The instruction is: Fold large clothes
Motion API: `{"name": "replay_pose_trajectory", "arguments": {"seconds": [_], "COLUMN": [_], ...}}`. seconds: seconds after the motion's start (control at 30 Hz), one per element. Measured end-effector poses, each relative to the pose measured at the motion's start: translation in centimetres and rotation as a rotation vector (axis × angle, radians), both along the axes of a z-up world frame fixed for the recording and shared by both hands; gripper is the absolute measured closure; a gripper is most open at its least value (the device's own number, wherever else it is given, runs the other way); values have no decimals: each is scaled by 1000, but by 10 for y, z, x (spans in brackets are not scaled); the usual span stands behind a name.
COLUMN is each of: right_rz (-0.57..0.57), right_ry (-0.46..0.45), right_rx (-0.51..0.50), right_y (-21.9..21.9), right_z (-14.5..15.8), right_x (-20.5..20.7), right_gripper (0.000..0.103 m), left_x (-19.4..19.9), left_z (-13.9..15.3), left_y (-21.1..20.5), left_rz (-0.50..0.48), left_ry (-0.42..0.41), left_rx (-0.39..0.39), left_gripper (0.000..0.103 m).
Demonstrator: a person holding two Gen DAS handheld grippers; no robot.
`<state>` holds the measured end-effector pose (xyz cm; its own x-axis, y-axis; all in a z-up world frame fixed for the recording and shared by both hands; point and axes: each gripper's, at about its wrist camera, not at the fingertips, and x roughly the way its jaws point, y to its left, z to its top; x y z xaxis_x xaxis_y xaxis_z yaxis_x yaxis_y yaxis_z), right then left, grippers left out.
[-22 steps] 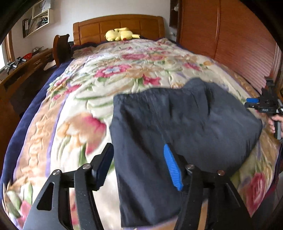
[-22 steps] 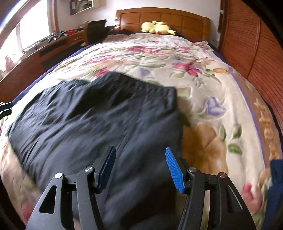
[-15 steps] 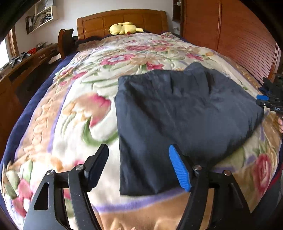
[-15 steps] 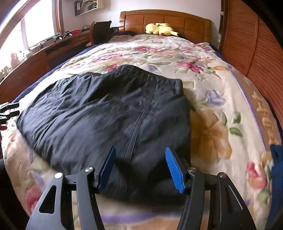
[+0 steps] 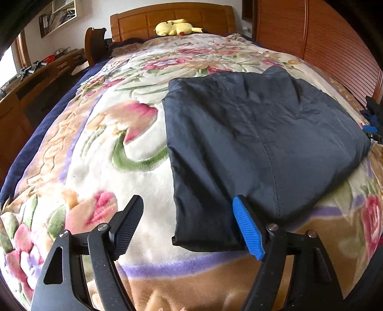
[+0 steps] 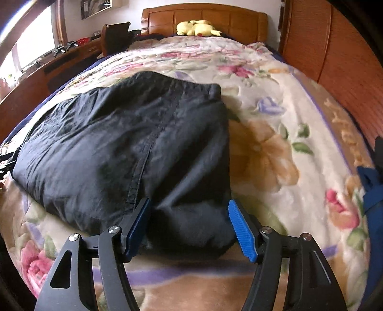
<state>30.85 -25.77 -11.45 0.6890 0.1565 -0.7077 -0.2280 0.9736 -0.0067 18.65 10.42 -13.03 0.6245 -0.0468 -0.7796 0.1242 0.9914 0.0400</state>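
Note:
A dark navy garment [image 5: 251, 143] lies folded into a rough rectangle on the floral blanket [image 5: 107, 155]; it also shows in the right wrist view [image 6: 134, 148]. My left gripper [image 5: 189, 229] is open and empty, low over the garment's near left corner, its right finger over the cloth edge. My right gripper [image 6: 189, 227] is open and empty, its fingers straddling the garment's near right corner. The right gripper also shows at the far right edge of the left wrist view [image 5: 373, 124].
A yellow plush toy [image 5: 176, 26] lies by the wooden headboard [image 5: 172, 16]. A wooden desk [image 5: 36, 79] and chair [image 5: 95, 45] stand left of the bed. A slatted wooden wardrobe [image 5: 330, 40] runs along the right. Blue cloth [image 6: 371, 186] sits at the right edge.
Both grippers have drawn back toward the foot of the bed and sit lower, so the whole folded garment now shows. The garment lies still and flat.

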Motion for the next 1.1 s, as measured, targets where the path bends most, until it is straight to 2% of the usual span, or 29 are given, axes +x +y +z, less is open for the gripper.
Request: {"name": "replay_pose_trajectory", "arguments": {"seconds": [0.2, 0.37, 0.63, 1.0, 1.1], "right_rz": [-14, -30, -27, -6, 5], "right_ry": [3, 21, 53, 66, 65], "right_rx": [1, 15, 44, 87, 101], "right_y": [6, 3, 3, 0, -1], "right_z": [-13, -21, -33, -39, -40], "right_x": [6, 13, 21, 24, 24], "right_gripper": [31, 24, 22, 23, 27], "left_x": [0, 1, 2, -12, -12], "left_z": [-4, -5, -8, -20, -20], "left_y": [-1, -1, 3, 24, 25], "left_rz": [4, 4, 9, 71, 70], "left_ry": [-1, 0, 11, 38, 41], "left_rx": [17, 14, -5, -142, -156], "left_gripper": [25, 25, 24, 24, 24]}}
